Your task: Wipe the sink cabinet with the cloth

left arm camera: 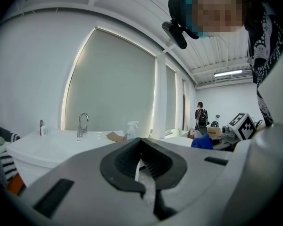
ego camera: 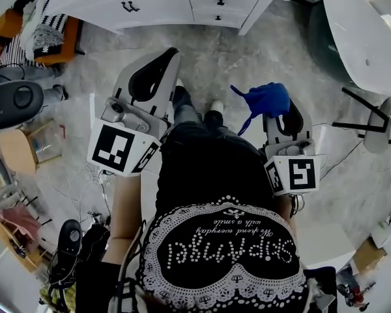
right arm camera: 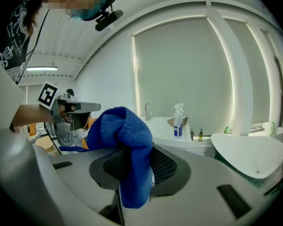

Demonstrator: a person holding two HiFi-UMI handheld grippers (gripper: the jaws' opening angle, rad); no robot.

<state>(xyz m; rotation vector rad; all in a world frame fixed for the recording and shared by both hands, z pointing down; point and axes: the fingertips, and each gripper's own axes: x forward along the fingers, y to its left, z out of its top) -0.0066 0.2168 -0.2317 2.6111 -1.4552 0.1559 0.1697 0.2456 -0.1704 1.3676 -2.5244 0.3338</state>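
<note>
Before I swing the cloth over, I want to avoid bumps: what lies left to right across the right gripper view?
left gripper → blue cloth held in this gripper's jaws → spray bottle → small bottles → white oval top

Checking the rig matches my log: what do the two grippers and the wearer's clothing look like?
Both the left gripper and right gripper are light grey shells with black ribbed pads. The left cube and right cube are white with black square markers. The person wears a black top with white beaded trim and lettering.
</note>
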